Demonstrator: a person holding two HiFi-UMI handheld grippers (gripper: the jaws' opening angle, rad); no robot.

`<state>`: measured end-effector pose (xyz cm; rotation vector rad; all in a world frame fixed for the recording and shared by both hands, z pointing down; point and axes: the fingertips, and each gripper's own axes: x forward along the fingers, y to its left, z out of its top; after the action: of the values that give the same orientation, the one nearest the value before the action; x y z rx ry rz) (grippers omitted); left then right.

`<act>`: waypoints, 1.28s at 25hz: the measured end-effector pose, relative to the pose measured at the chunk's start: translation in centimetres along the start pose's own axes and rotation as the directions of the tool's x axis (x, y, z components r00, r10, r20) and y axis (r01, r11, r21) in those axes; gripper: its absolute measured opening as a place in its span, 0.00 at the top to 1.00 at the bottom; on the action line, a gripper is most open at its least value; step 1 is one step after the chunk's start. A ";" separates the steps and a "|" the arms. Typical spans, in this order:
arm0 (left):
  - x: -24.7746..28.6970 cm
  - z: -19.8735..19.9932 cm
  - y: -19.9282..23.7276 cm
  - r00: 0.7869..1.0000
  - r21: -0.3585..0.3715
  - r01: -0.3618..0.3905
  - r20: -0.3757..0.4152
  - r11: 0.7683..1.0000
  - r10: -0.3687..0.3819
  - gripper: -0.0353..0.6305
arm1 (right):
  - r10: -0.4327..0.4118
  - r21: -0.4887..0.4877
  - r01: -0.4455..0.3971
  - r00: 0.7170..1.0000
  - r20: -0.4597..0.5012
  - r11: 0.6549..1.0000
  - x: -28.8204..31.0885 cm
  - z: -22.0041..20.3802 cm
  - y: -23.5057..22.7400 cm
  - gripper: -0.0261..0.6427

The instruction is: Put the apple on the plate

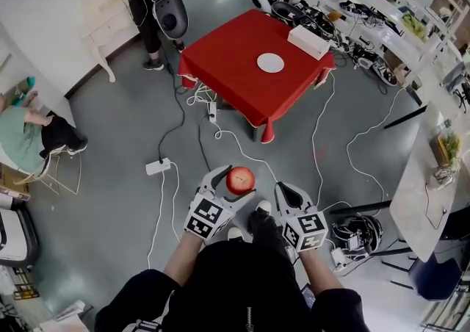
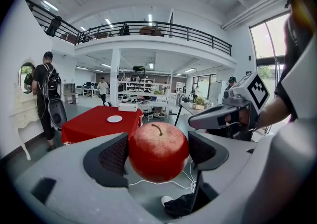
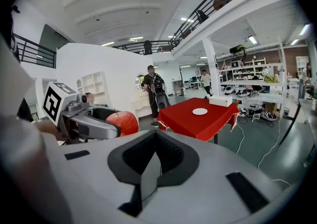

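Note:
A red apple point(image 1: 240, 180) sits between the jaws of my left gripper point(image 1: 233, 181), which is shut on it and held in the air close to my body. The left gripper view shows the apple point(image 2: 158, 151) upright with its stem up, pressed by both black pads. My right gripper point(image 1: 291, 192) is beside it on the right, shut with nothing in it; its jaws meet in the right gripper view point(image 3: 154, 154). A small white plate point(image 1: 270, 62) lies on a red-clothed table point(image 1: 242, 73) several steps ahead, also visible as a plate point(image 2: 114, 118) and a plate point(image 3: 199, 111).
A white box point(image 1: 308, 41) rests on the table's far right corner. Cables and a power strip point(image 1: 158, 167) run over the grey floor between me and the table. A person with a backpack point(image 1: 150, 0) stands left of the table. Cluttered benches point(image 1: 382, 22) line the right side.

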<state>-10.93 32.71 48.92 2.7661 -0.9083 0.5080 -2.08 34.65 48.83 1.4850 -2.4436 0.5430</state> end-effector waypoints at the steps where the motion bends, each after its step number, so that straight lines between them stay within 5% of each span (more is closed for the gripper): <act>1: 0.2 0.1 0.2 1.000 -0.002 -0.001 0.000 1.000 0.001 0.37 | 0.001 0.001 -0.001 1.000 -0.001 1.000 0.2 0.1 -0.2 0.94; 32: 15.5 8.0 8.0 0.999 -0.029 -0.024 -0.034 0.999 0.023 0.37 | 0.031 0.038 -0.031 0.999 -0.023 0.999 8.8 7.9 -14.6 0.94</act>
<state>-1.96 15.77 47.92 2.7153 -0.9346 0.5385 6.80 18.14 47.83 1.4490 -2.4554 0.6121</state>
